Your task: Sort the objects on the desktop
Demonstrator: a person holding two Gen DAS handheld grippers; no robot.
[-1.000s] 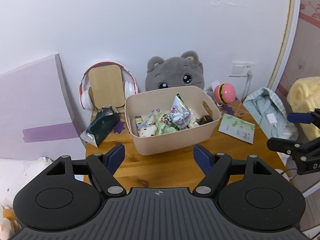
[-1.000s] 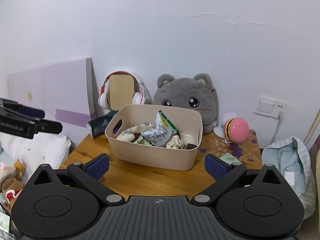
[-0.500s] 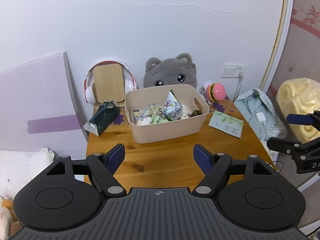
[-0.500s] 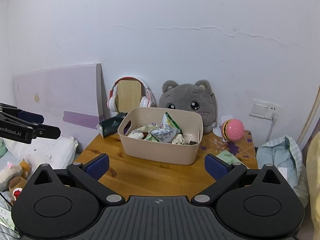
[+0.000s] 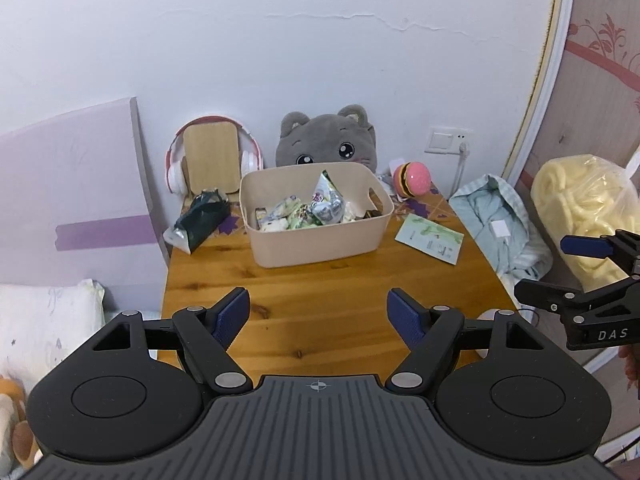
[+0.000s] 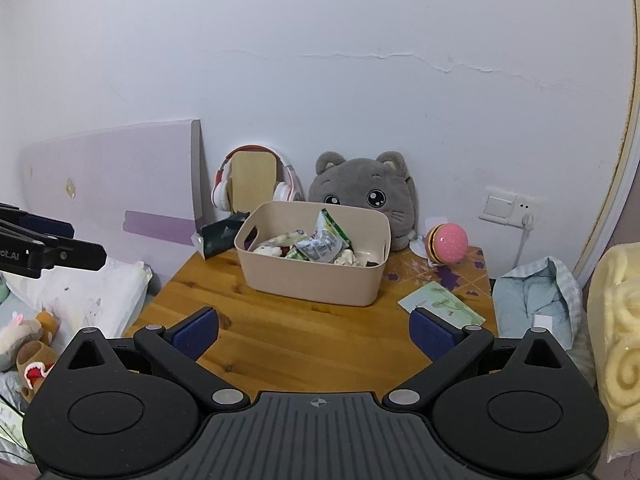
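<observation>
Snack packets and small toys sit heaped in the beige storage bin, which stands toward the back of the wooden table, in front of the grey cat plush. With so much already gathered in one container, the sorting looks nearly finished.

Your left gripper hangs over the table's near edge with its blue pads spread wide and nothing between them. Your right gripper is the same — wide apart, empty, well short of the bin. Holding both clear like this gives each camera a full view of the table.

What lies outside the bin seems placed by kind. The headphones hang round a small wooden stand against the wall, the burger-shaped toy sits in the far right corner, and the plush leans on the wall — these read as belonging there. Two things look loose: the dark green packet just left of the bin and the pale green card lying flat to its right. The card will be awkward for you — thin and flush with the wood.
</observation>
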